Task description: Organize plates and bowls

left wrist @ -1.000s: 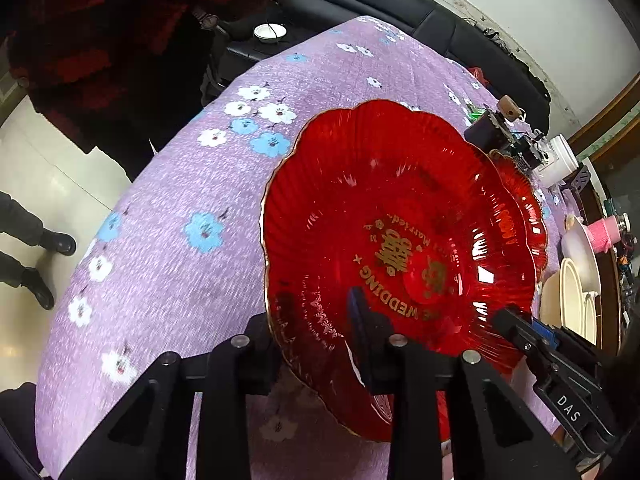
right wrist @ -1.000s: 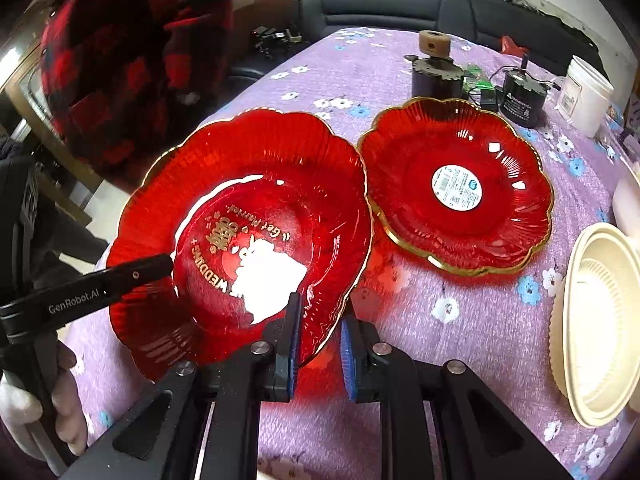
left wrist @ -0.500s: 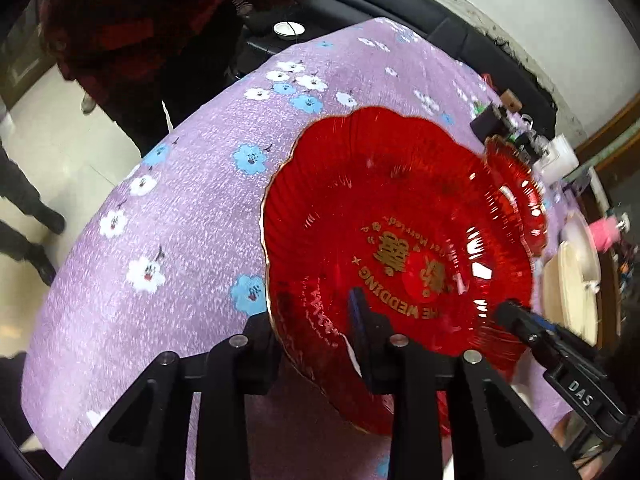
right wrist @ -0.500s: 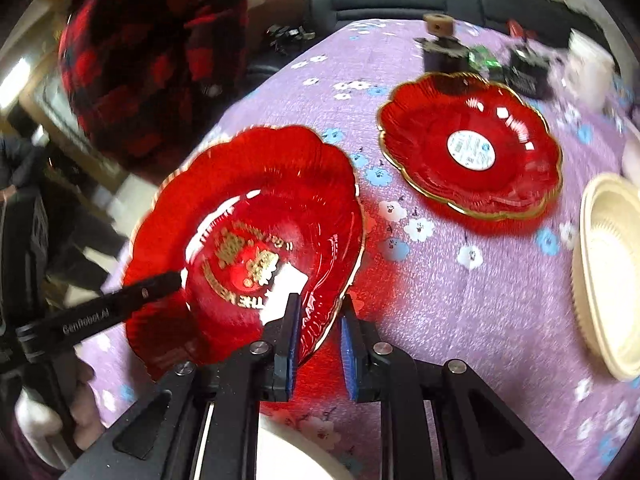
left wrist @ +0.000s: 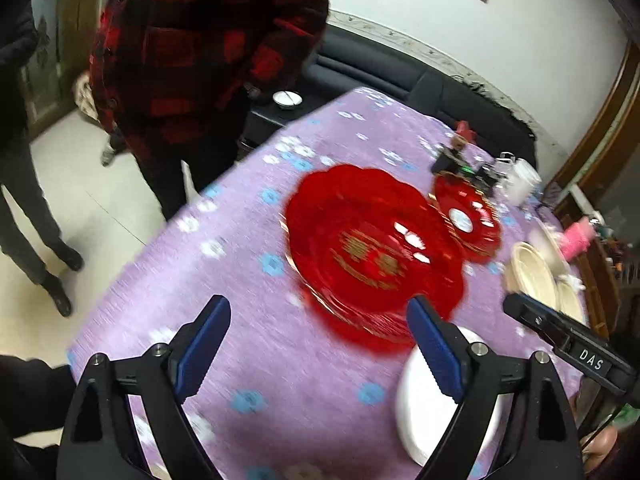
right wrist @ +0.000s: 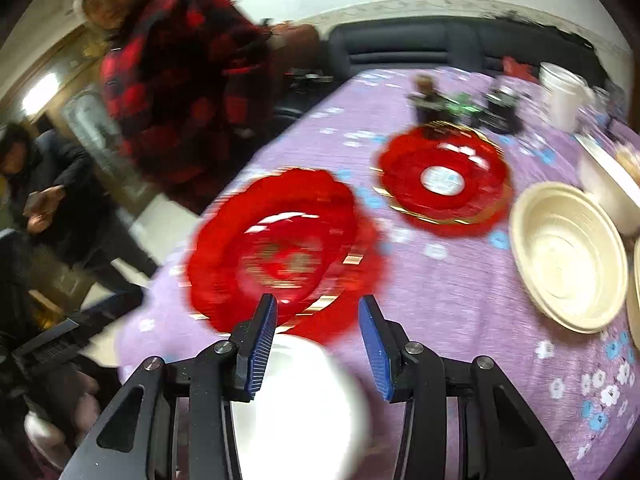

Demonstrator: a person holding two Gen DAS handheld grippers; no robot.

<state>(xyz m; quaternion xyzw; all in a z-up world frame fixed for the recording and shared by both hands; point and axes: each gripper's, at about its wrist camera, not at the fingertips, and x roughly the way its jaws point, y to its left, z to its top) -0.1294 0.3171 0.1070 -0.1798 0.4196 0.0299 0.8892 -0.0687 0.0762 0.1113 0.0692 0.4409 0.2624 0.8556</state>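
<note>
a purple floral cloth (left wrist: 256,344) covers the table. on it lies the big red plate (left wrist: 372,256), free of both grippers; a smaller red plate (right wrist: 444,178) sits beyond, cream bowls (right wrist: 568,256) to its right. left gripper (left wrist: 320,344) opening wide, empty; right gripper (right wrist: 318,340) opening, nothing between.

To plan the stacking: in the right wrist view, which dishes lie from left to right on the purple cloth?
Red wedding plate → red plate with a white sticker → cream bowl.
</note>
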